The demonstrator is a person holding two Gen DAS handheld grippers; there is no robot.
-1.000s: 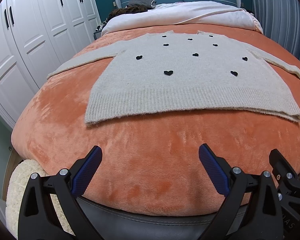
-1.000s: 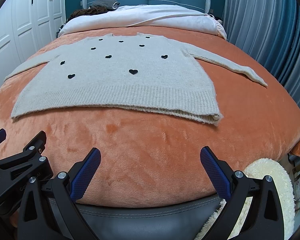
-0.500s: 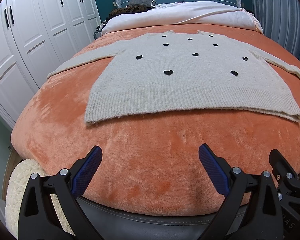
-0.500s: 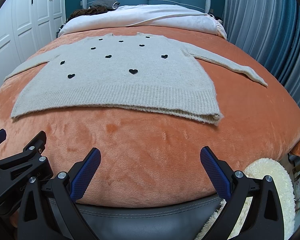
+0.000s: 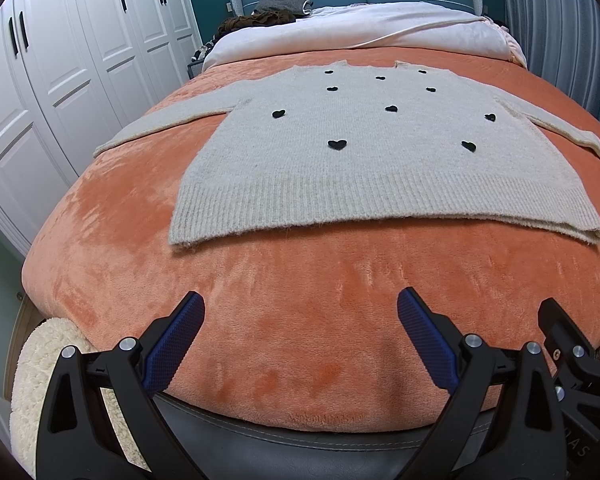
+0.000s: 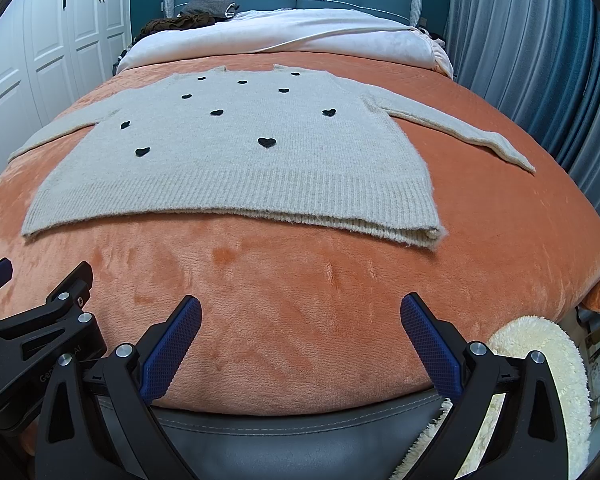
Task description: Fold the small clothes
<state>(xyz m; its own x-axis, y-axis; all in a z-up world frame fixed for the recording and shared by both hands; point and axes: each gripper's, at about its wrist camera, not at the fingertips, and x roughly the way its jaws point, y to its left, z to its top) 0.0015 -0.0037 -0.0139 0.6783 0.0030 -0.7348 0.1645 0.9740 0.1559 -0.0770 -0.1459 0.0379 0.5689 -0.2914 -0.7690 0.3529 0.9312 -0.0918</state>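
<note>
The sweater (image 5: 364, 168) lies flat mid-bed, sleeves spread toward both side edges — soft, limp knit, best pinched at a cuff or hem corner — while left gripper (image 5: 300, 312) and right gripper (image 6: 300, 314) hang spread, empty, at the bed's (image 5: 260, 320) foot edge.

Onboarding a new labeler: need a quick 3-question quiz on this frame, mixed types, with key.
1. True or false: the left gripper is shut on the sweater.
2. The sweater lies on: A) white quilt B) orange blanket C) wardrobe
3. Fill in: the sweater's black patches are shaped like ____.

Key: 1 false, both it and the right gripper are open, short of the hem. 2 B. 3 hearts.
</note>
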